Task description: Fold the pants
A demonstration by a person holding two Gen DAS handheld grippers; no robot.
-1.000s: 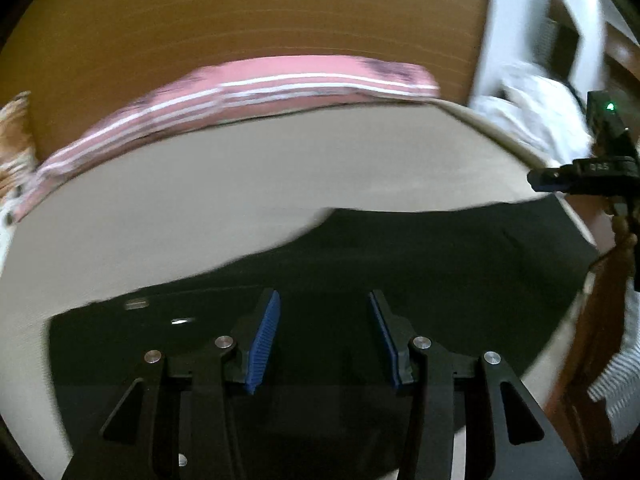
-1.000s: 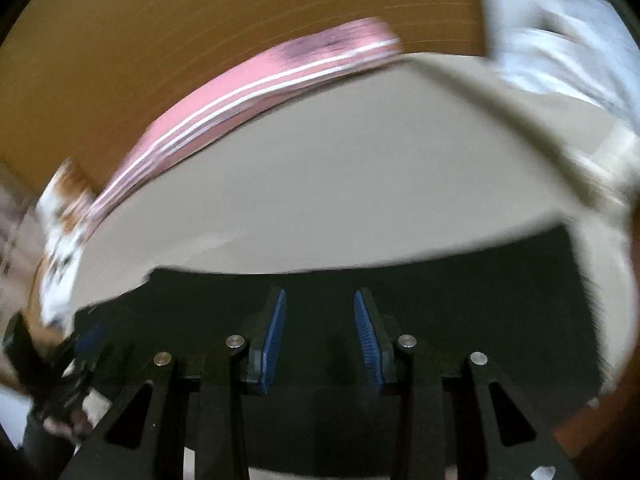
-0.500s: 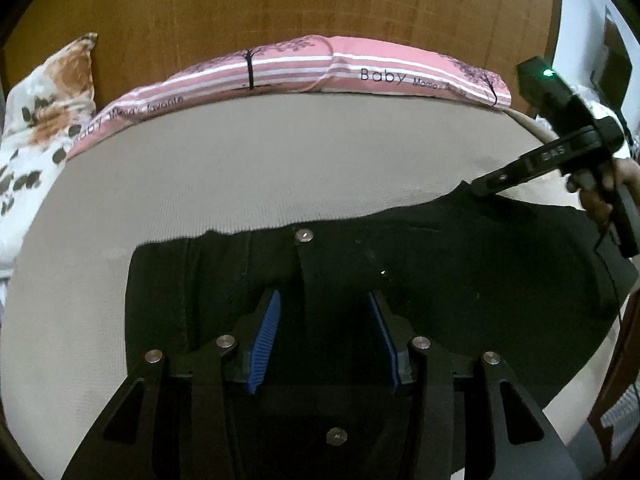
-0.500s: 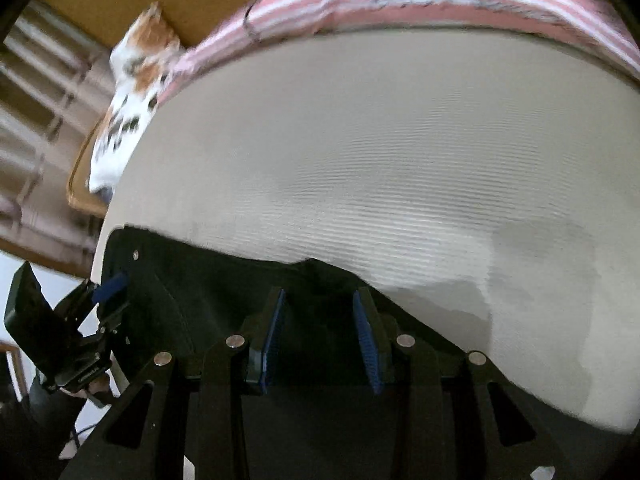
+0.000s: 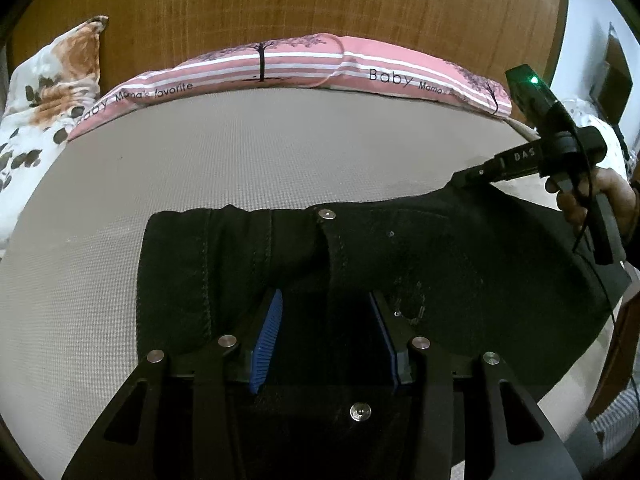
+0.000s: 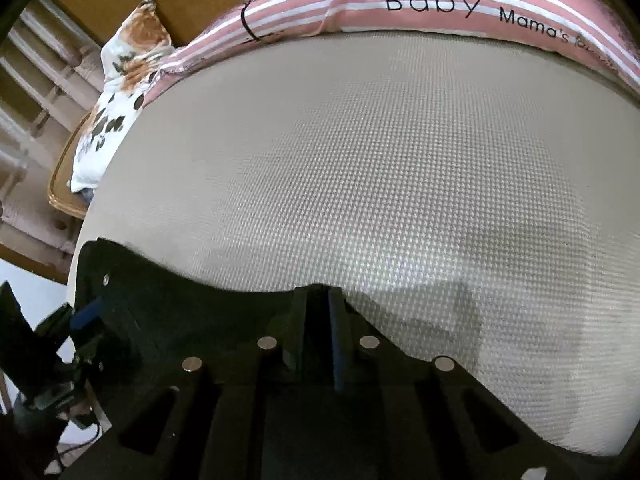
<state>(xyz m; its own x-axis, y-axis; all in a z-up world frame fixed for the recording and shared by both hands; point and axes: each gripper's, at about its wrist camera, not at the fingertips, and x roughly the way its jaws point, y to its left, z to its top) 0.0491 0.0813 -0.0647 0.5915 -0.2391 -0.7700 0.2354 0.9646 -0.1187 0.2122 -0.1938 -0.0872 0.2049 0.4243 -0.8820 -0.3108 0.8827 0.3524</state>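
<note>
Black pants point(image 5: 440, 264) lie across the beige bed point(image 5: 280, 152), waistband button toward the pillows. My left gripper point(image 5: 328, 332) hovers low over their middle, blue pads apart with fabric beneath and nothing pinched. In the right wrist view it shows at the pants' left end point(image 6: 86, 316). My right gripper point(image 6: 318, 300) sits on the pants' point(image 6: 192, 312) far edge. Its jaws are closing, nearly together, with the black cloth between them. In the left wrist view its tip point(image 5: 460, 178) meets the pants' upper right corner, and a hand point(image 5: 600, 196) holds it.
A pink striped pillow point(image 5: 320, 64) lies along the wooden headboard point(image 5: 280, 4). A floral pillow point(image 5: 44, 92) sits at the bed's left end. The bed's right edge drops off behind the right gripper. Beige mattress stretches between pants and pillows.
Both grippers came down and settled over the pants. The right gripper swung to the pants' far edge and its jaws drew together on the cloth. The left gripper's opening is unchanged.
</note>
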